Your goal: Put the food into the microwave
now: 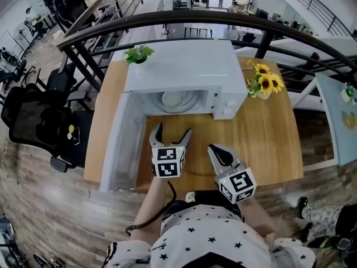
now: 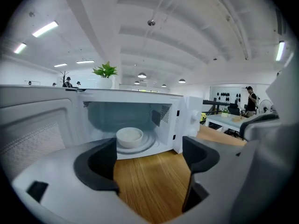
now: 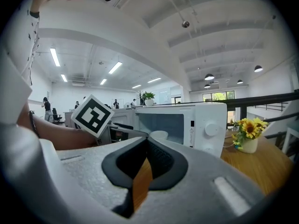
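A white microwave [image 1: 184, 74] stands at the back of the wooden table [image 1: 268, 144], its door [image 1: 120, 147] swung wide to the left. Inside, a white bowl [image 1: 177, 99] of food rests on the turntable; the left gripper view looks straight at the bowl [image 2: 129, 136]. My left gripper [image 1: 172, 132] hovers just in front of the microwave's mouth, open, with only bare wood between its jaws [image 2: 149, 155]. My right gripper [image 1: 215, 148] is to its right and nearer me, shut on nothing, tips meeting [image 3: 145, 141].
A small potted plant [image 1: 138, 53] sits on the microwave's top left corner. A vase of sunflowers [image 1: 263, 85] stands on the table right of the microwave. A dark railing [image 1: 223, 21] curves behind, and black office chairs [image 1: 33, 116] are on the floor at left.
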Tool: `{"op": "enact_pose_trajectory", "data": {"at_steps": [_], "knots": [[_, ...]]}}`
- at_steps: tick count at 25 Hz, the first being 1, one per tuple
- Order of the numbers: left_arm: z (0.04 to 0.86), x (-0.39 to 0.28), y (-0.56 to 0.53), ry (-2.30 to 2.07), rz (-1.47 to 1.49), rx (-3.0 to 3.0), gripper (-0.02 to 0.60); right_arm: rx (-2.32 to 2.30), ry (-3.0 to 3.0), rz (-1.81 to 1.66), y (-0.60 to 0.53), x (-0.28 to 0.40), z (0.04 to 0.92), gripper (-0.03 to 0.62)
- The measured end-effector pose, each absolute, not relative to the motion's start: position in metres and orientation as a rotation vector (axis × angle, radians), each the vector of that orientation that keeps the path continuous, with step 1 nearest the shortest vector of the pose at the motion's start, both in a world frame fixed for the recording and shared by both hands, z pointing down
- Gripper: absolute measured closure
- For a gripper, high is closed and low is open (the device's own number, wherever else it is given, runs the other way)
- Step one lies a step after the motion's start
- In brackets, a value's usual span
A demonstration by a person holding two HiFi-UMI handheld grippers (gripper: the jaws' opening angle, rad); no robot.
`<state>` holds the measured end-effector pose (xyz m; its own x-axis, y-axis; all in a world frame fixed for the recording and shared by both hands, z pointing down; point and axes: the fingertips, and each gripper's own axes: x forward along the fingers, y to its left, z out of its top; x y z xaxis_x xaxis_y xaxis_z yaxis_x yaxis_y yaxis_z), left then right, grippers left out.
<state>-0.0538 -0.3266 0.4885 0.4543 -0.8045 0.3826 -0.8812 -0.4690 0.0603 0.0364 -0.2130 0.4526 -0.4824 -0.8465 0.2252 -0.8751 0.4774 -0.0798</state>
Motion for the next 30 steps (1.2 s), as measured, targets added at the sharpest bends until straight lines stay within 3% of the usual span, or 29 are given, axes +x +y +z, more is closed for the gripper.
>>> {"op": "enact_pose_trajectory", "data": {"at_steps": [4, 7, 17, 21, 30], "knots": [[0.469, -0.062, -0.302, -1.502, 0.351, 2.450, 0.229, 1.521, -2.572, 0.249, -0.203, 0.034, 0.446, 0.588], [0.459, -0.066, -0.282, -1.513, 0.300, 2.450, 0.260, 1.536, -2.573, 0.236, -0.195, 0.034, 0.442, 0.588], [0.442, -0.080, -0.234, -1.557, 0.251, 2.474, 0.471, 1.559, -2.584, 0.219, -0.181, 0.031, 0.436, 0.589], [0.439, -0.088, -0.224, -1.573, 0.240, 2.471, 0.521, 1.558, -2.584, 0.218, -0.176, 0.026, 0.435, 0.588], [0.444, -0.095, -0.212, -1.538, 0.237, 2.475, 0.557, 1.550, -2.581, 0.215, -0.176, 0.019, 0.440, 0.588]]}}
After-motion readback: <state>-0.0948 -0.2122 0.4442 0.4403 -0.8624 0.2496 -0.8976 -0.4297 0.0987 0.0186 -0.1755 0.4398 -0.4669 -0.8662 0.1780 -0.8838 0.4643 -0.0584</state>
